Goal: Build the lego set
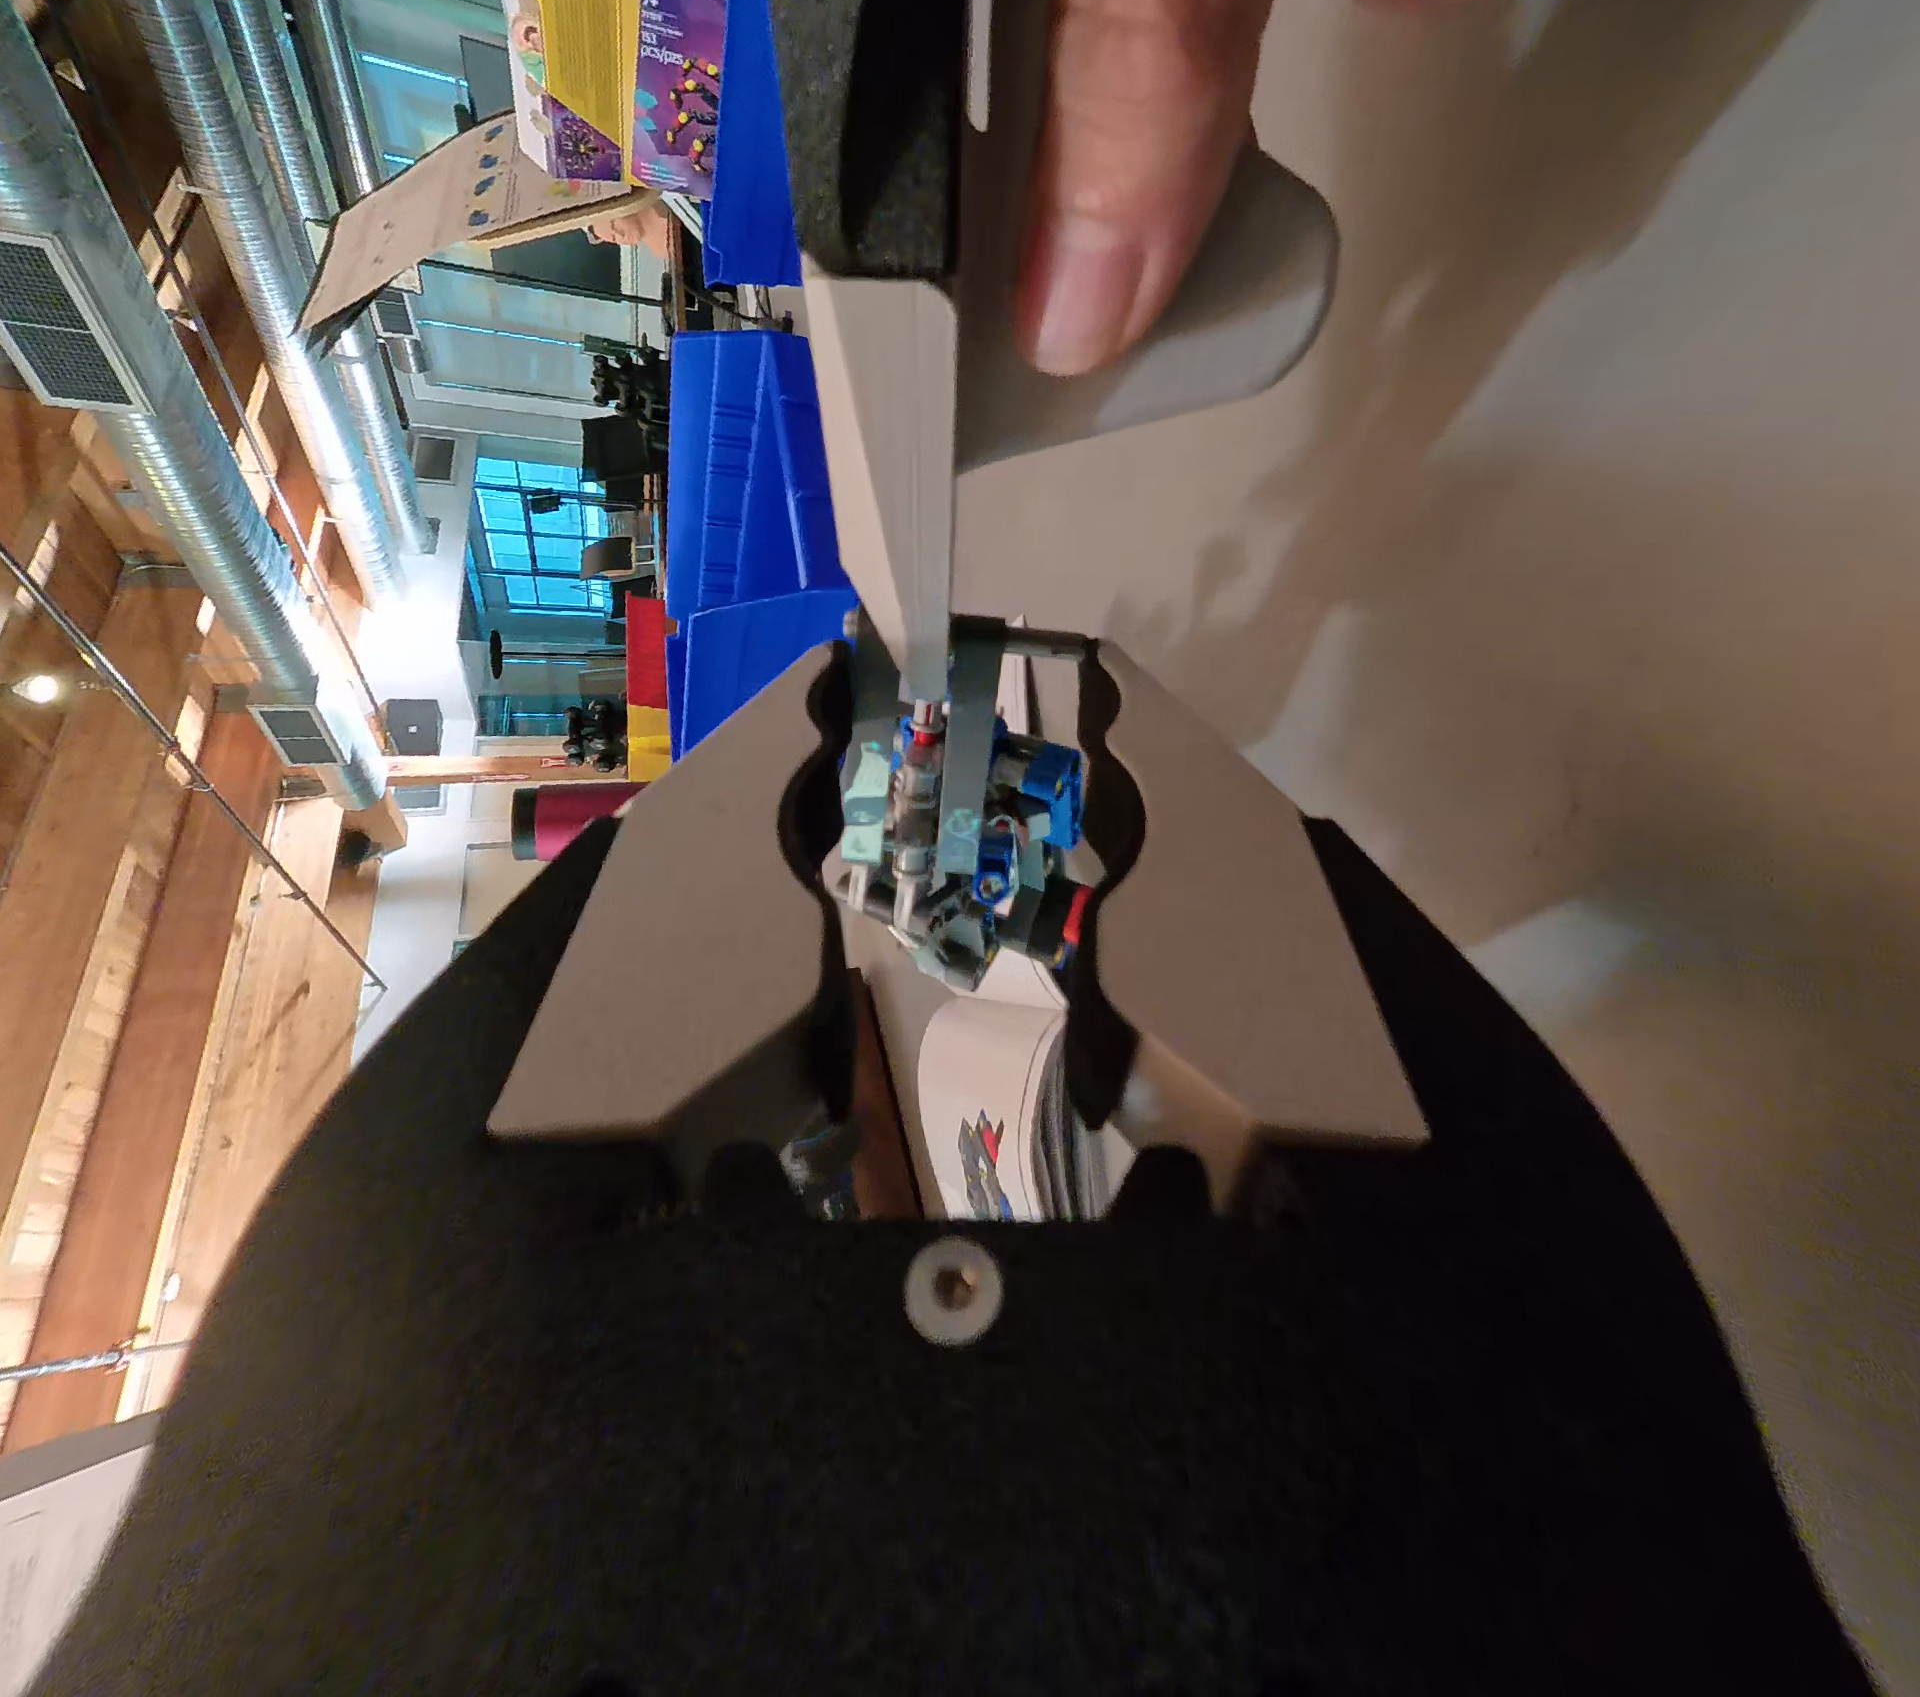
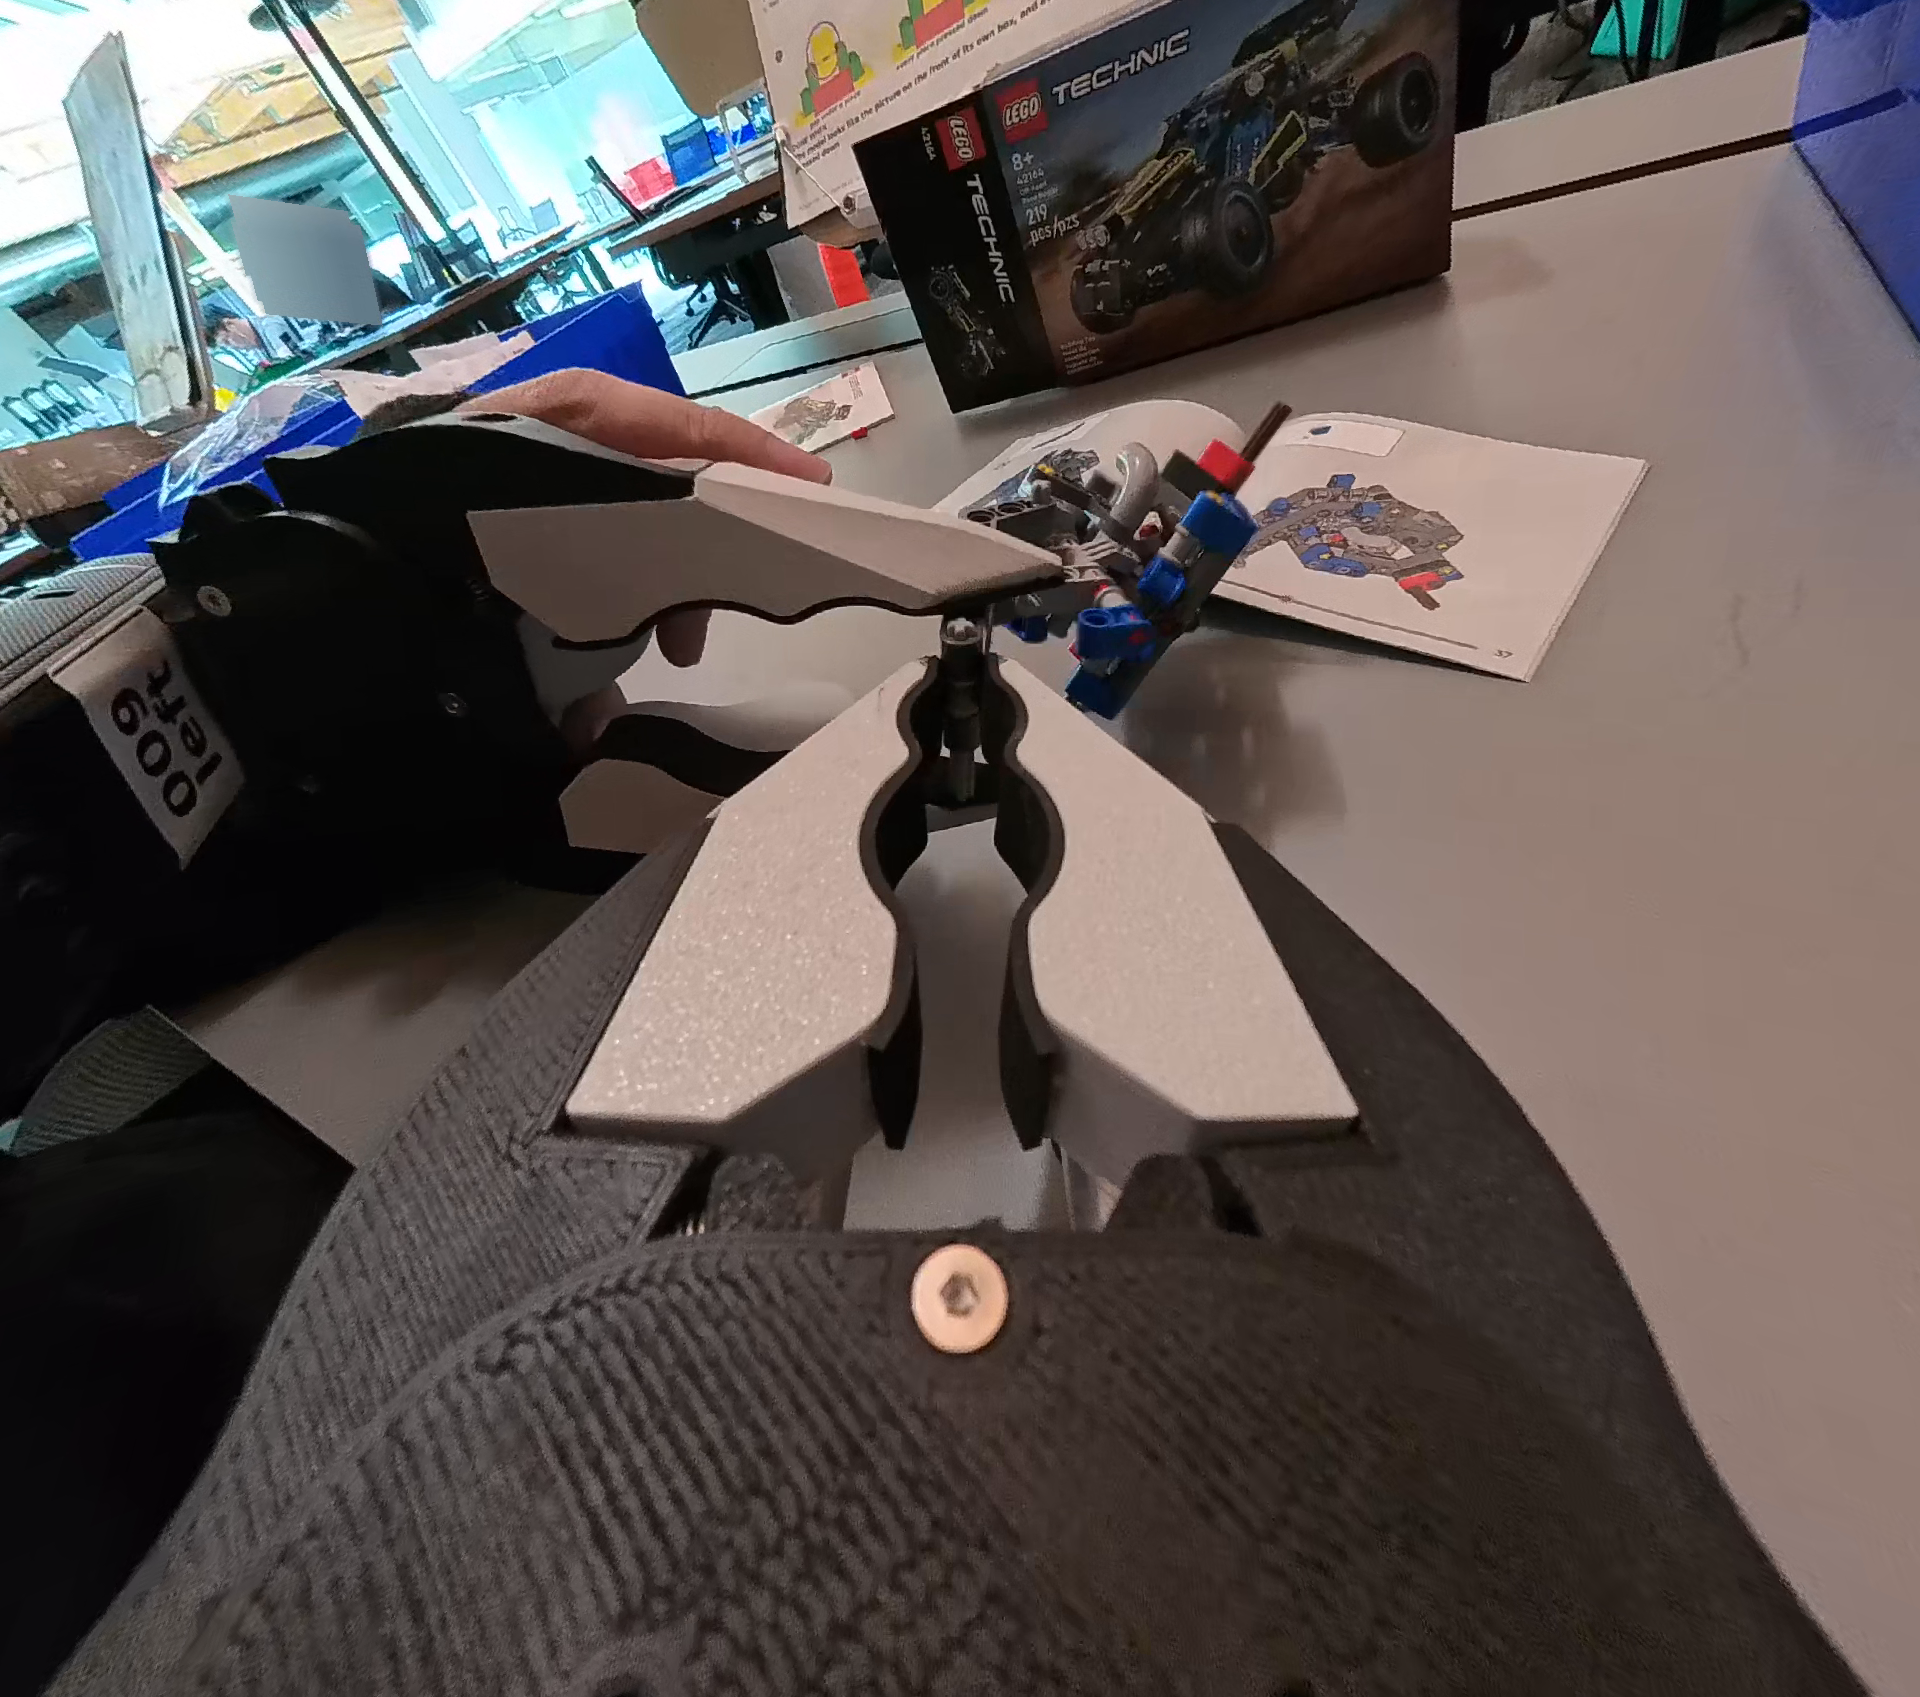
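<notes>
My left gripper (image 1: 966,658) is shut on a grey and blue brick-built assembly (image 1: 961,816). In the right wrist view it comes in from the left, its upper finger (image 2: 790,546) over the assembly (image 2: 1153,577), which hangs tilted above the table. My right gripper (image 2: 961,676) is shut on a thin dark grey axle piece (image 2: 958,712). The axle's far end sits just under the assembly's near edge. In the left wrist view the right gripper (image 1: 925,660) reaches down from the top, with its tip at the assembly's upper end. A hand (image 1: 1132,89) holds it.
An open instruction booklet (image 2: 1455,525) lies on the grey table (image 2: 1507,972) under and behind the assembly. A dark set box (image 2: 1195,193) stands behind it. A blue bin (image 2: 1870,89) is at the far right. More blue bins (image 1: 748,452) and a purple box (image 1: 644,47) show in the left wrist view. Only a small space, under 4 cm, lies between the two pairs of fingers.
</notes>
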